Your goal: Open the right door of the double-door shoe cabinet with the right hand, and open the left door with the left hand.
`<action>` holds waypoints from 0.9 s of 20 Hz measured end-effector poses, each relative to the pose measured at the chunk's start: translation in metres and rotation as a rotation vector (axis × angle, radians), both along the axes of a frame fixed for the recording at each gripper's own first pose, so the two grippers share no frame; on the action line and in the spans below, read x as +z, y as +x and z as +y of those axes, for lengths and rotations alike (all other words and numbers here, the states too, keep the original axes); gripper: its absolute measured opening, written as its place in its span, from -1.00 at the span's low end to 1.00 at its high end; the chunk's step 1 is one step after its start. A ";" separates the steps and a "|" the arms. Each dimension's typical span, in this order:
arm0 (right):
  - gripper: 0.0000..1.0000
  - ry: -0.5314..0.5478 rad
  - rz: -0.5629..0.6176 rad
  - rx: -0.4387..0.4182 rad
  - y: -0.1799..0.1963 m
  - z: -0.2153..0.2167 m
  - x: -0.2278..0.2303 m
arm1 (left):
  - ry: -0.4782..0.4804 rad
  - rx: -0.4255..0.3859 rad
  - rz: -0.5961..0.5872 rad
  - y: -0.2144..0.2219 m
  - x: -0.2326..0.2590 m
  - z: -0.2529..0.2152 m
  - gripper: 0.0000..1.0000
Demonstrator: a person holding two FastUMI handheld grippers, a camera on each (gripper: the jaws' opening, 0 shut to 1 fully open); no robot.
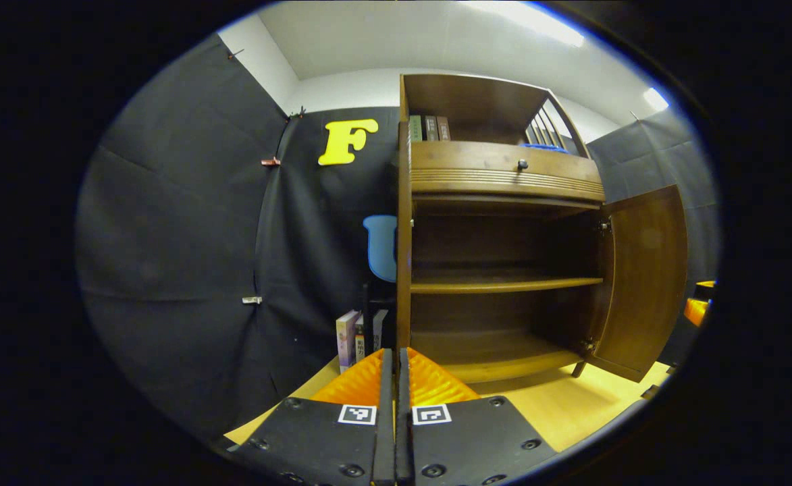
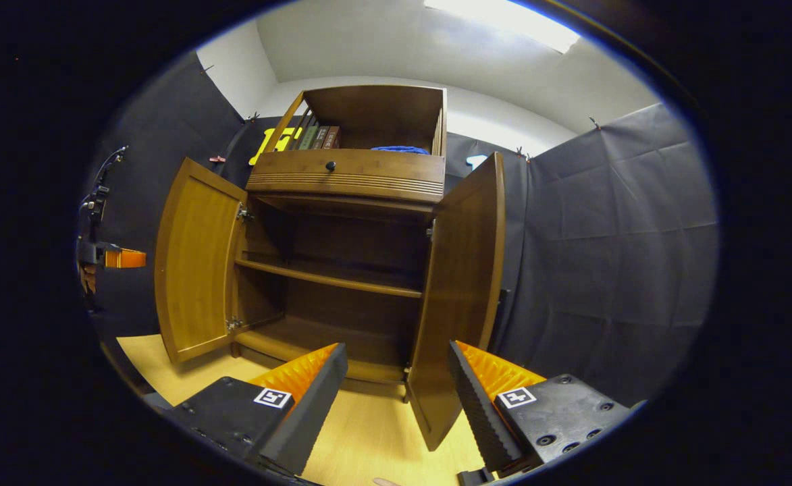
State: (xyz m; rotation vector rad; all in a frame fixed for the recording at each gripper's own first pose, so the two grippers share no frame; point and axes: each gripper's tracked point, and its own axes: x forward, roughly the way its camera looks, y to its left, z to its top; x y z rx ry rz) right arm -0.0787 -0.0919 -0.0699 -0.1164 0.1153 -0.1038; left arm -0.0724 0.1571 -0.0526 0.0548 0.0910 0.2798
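Note:
The brown wooden shoe cabinet (image 2: 348, 177) has both doors swung out, baring two shelves inside. In the right gripper view, the left door (image 2: 196, 263) stands wide open and the right door (image 2: 463, 290) juts toward me. My right gripper (image 2: 396, 385) is open, and that door's lower corner hangs between its fingers without touching either. My left gripper (image 1: 396, 358) is shut, fingers pressed together with nothing seen between them. Its tips sit just under the left door (image 1: 404, 270), seen edge-on. The right door (image 1: 642, 283) is open at the right. The left gripper (image 2: 122, 258) also shows beside the left door's outer edge.
A drawer with a dark knob (image 1: 522, 164) sits above the doors, and books (image 1: 429, 127) stand on the top shelf. More books (image 1: 358, 337) stand on the pale wooden floor (image 1: 571, 405) left of the cabinet. Black cloth walls close in on both sides.

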 end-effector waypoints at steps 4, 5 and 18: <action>0.91 0.003 0.000 -0.008 0.006 0.015 0.011 | -0.022 -0.041 -0.003 0.009 0.000 -0.042 -0.11; 0.93 0.004 0.005 -0.001 0.009 0.021 0.010 | -0.036 -0.057 0.003 0.011 -0.003 -0.055 0.15; 0.94 0.039 -0.015 0.149 0.027 0.088 0.034 | -0.031 -0.184 -0.003 0.040 0.017 -0.140 0.95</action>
